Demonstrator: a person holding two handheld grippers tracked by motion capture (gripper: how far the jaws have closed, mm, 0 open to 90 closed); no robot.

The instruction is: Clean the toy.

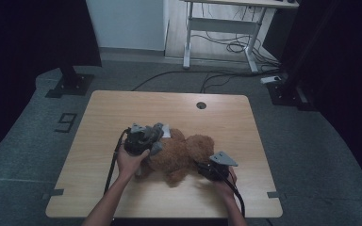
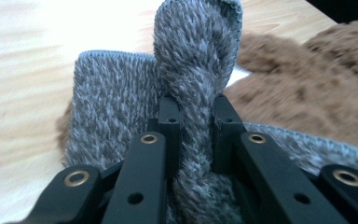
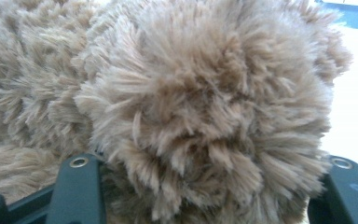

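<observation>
Brown plush teddy bear (image 1: 181,153) lies on its side near the middle of the wooden bench (image 1: 99,122), head toward the person's right; a grey knitted garment (image 2: 116,107) covers its left end, apparently a small sweater being worked on or off the body.

Left claw (image 1: 156,137) is pinched tight on a bunched fold of the grey knit, jaws nearly together with the fabric squeezed between them in the left gripper view; right claw (image 1: 206,168) is clamped partway closed around a furry lump of the bear, jaws showing either side of the fur in the right gripper view; which part exactly, cannot tell, probably head or a limb.

Handling, judged: bear is light, soft, fully squashable, nothing fragile; fur is a bit slick so grip deep, not on pile tips; knit is stretchy and floppy, likely to snag on limbs; best hold is the hem edge for the garment and a firm stuffed part for the bear; pull slowly, knit may slip out of the jaws.
</observation>
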